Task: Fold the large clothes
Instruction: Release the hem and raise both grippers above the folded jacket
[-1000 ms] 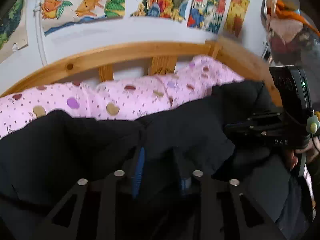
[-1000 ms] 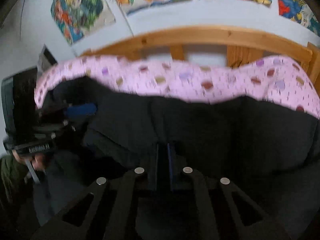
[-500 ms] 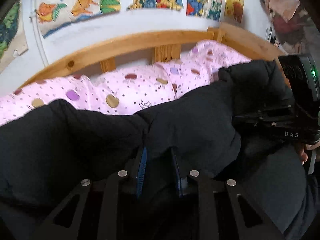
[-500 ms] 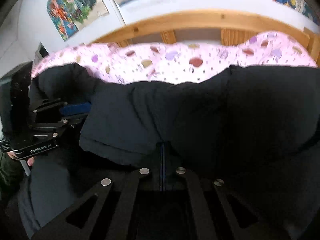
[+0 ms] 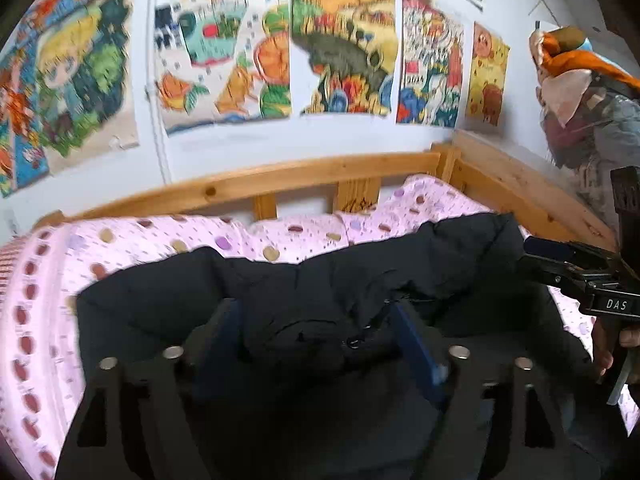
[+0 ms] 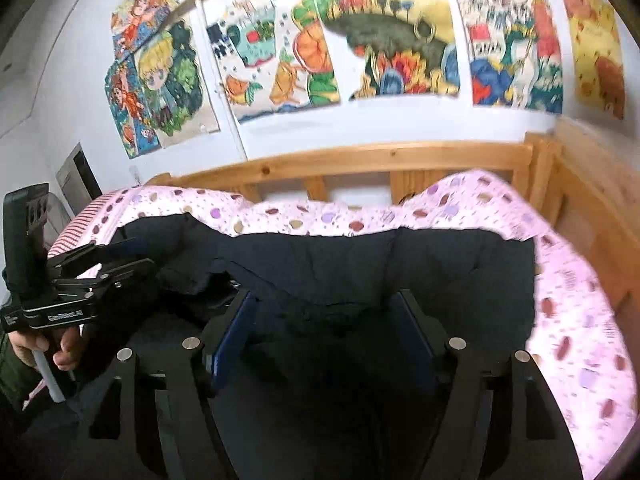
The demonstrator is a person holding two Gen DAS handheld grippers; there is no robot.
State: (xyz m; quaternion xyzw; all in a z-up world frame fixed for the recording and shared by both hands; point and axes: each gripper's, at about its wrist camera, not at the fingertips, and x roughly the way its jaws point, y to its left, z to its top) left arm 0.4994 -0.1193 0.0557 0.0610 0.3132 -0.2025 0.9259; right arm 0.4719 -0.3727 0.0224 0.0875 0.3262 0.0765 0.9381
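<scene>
A black padded jacket [image 5: 320, 276] lies folded on the pink spotted bedsheet [image 5: 304, 236]. In the left wrist view my left gripper [image 5: 316, 320] hovers above the jacket. Its jaws are opening, the blue pads [image 5: 412, 340] stand wide apart, and the cloth lies loose beneath them. The right gripper [image 5: 532, 258] shows at the right edge over the jacket's far end. In the right wrist view my right gripper [image 6: 324, 320] is also opening, its pads [image 6: 232, 332] off the jacket [image 6: 400, 264]. The left gripper [image 6: 140, 256] is at the left, held by a hand [image 6: 64, 350].
A wooden bed rail [image 5: 320, 172] runs behind the sheet, with a side rail [image 5: 532, 196] on the right. Colourful posters [image 5: 340, 48] cover the white wall. Hanging clothes and an orange cloth [image 5: 576, 80] fill the right corner. The pink sheet [image 6: 576, 300] is bare right of the jacket.
Both grippers let go of the jacket, opened wide and pulled up and back from it. The jacket's folded edge now lies flat on the sheet, and more wall shows.
</scene>
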